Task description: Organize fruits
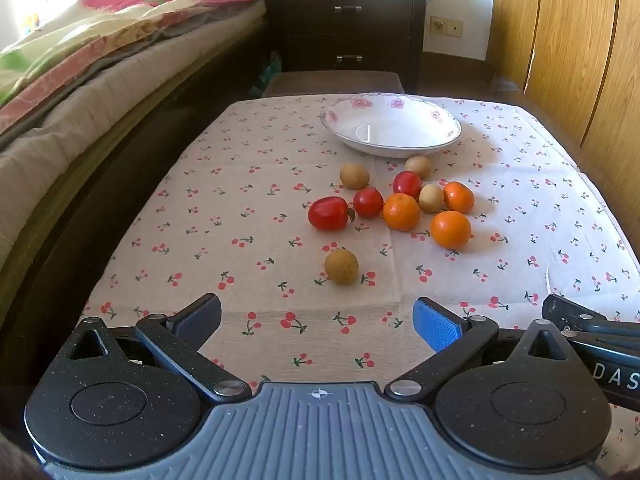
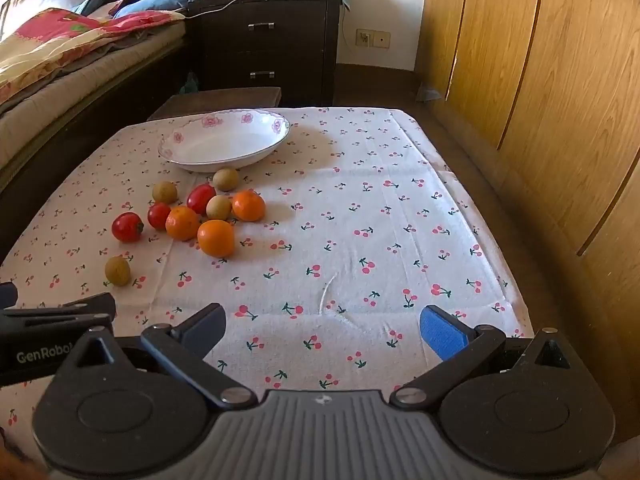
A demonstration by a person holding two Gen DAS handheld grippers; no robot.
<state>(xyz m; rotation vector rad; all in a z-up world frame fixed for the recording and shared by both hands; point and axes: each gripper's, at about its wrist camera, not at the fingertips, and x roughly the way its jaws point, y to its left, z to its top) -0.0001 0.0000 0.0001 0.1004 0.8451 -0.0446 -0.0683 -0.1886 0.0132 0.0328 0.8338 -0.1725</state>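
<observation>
I see my left gripper (image 1: 316,320) low over the cherry tablecloth (image 1: 240,200), its jaws wide apart and holding nothing. My right gripper (image 2: 322,330) sits beside it, jaws wide apart too, with nothing in them. The fruits lie on the cloth ahead: three oranges (image 1: 401,211), three red fruits (image 1: 329,213) and some small brown ones in a bunch. One brown fruit (image 1: 341,266) sits alone, nearest my left gripper. The white bowl (image 1: 440,120) stands just behind the bunch.
</observation>
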